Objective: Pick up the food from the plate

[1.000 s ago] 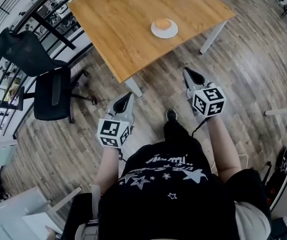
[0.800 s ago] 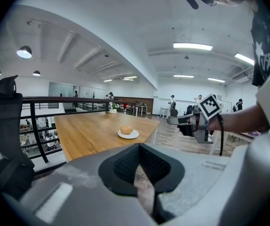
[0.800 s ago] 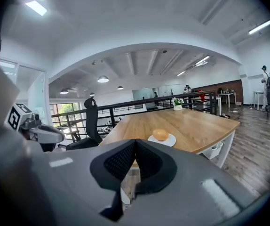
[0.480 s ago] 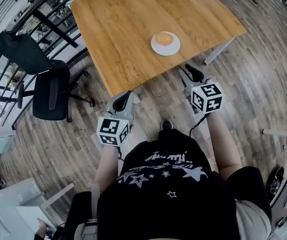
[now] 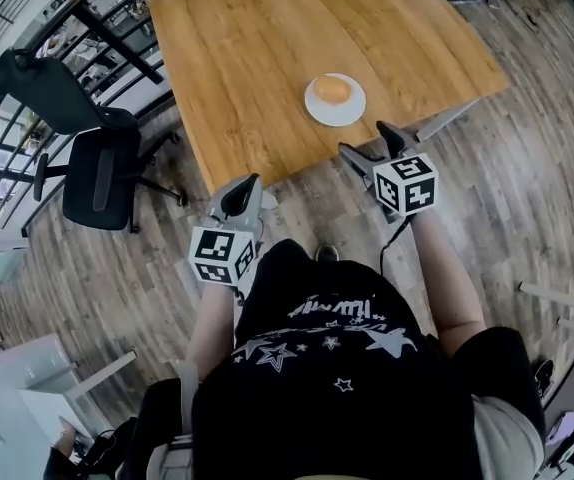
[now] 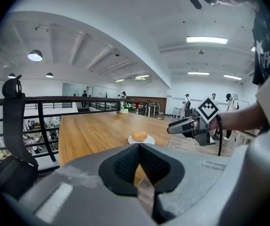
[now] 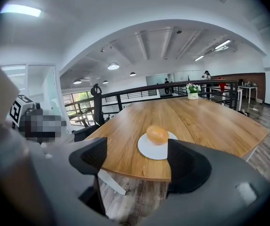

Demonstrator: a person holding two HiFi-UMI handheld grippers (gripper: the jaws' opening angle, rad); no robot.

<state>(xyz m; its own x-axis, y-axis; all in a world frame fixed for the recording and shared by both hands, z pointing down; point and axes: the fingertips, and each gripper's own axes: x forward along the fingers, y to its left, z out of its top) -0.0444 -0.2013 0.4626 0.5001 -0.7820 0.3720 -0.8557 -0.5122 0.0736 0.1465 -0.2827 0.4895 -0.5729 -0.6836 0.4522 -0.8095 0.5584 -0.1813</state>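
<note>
the right gripper's (image 7: pixel 137 149) jaws were opening, already wide apart, with nothing between them; the bun (image 7: pixel 157 134) and its plate (image 7: pixel 154 153) showed through the gap, farther off on the table (image 7: pixel 205 121). in the head view the right gripper (image 5: pixel 364 140) pointed up and left toward the plate (image 5: pixel 335 117), its tips near the table's (image 5: pixel 247 48) near edge and clear of the plate. behind the jaws sat the marker cube (image 5: pixel 405 183), and behind that the bare right forearm ran down and to the right to the shoulder, the arm stretched well forward.

the left gripper's (image 6: pixel 138 160) jaws were together, the pads meeting with nothing held. in the head view the left gripper (image 5: pixel 247 186) was low and close to the body, tips just short of the table's near corner, over the wood floor (image 5: pixel 527 198). its cube (image 5: pixel 219 256) sat at the wrist, and the left forearm ran almost straight back to the trunk, elbow tucked in.

the bun (image 5: pixel 333 89) lay on the white plate, toward its far side, untouched. the plate stood near the table's near edge, closer to the right gripper. from the left gripper view, the bun (image 6: pixel 139 135) showed just above the closed jaws, with the right gripper (image 6: pixel 172 127) reaching in from the right, apart from it.

a black chair (image 5: pixel 97 178) stood left of the table.
</note>
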